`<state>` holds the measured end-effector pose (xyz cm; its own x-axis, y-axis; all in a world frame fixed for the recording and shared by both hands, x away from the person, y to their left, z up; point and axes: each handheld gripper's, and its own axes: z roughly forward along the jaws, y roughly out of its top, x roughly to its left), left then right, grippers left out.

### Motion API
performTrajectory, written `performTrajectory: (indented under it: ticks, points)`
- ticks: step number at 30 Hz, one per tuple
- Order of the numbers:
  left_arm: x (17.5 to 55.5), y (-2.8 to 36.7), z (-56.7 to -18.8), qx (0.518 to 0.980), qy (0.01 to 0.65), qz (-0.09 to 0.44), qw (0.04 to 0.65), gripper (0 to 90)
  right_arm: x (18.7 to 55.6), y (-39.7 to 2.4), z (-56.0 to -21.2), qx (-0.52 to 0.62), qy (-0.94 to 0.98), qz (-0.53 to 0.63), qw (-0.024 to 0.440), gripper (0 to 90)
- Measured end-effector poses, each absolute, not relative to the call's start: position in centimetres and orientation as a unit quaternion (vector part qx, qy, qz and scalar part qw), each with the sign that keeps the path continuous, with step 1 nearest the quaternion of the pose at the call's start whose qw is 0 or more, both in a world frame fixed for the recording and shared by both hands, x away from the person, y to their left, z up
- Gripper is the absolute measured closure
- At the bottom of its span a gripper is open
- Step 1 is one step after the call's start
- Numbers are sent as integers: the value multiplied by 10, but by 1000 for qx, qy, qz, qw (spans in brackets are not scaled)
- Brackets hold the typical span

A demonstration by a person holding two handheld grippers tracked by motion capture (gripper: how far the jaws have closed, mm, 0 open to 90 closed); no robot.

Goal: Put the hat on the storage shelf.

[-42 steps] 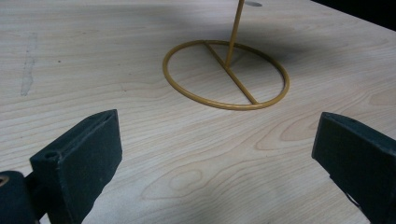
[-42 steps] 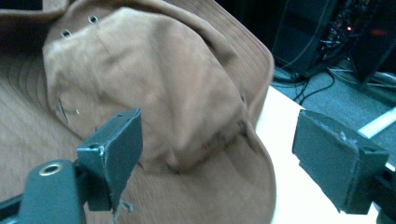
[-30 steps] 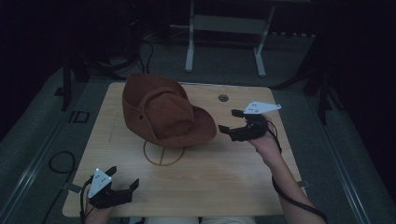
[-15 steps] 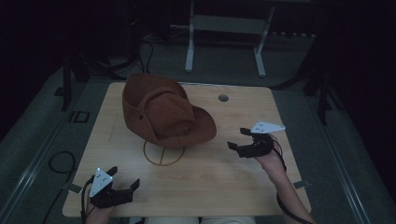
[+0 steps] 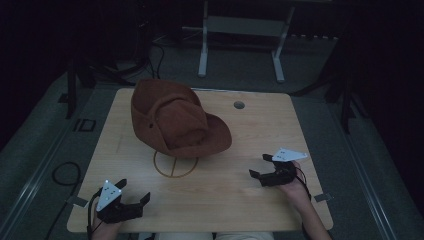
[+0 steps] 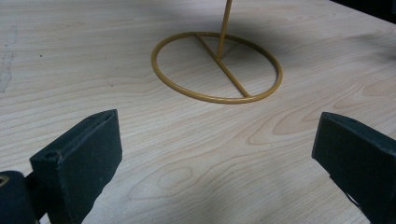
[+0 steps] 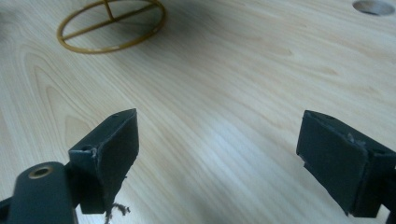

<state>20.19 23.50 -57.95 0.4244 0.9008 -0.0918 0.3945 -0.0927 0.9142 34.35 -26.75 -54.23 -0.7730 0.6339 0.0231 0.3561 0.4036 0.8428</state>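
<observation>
1. Nearest the counter's [image 5: 300, 210] front edge: left hand-held gripper [image 5: 131, 206], spread wide, holding nothing, resting low.
2. Slightly farther, at right: right hand-held gripper [image 5: 261, 166], equally wide, equally bare.
3. Farther in, between both: gold wire stand [image 6: 217, 68], ring base flat, thin post rising.
4. Perched atop, tilted: brown hat [image 5: 175, 120].
5. Probably best done by approaching the brim from 2 sides, lifting straight up, sparing the stand a tip.

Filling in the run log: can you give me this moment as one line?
hat: on stand | left hand-held gripper: open, empty | right hand-held gripper: open, empty | both apart from hat
</observation>
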Motion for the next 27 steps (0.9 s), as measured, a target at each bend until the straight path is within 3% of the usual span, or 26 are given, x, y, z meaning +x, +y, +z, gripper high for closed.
performTrajectory:
  ticks: [27]
  points:
    - [202, 235, -580, 692, 469, 261, 483, 22, 310, -309, -569, 294, 832, 417, 220, 131]
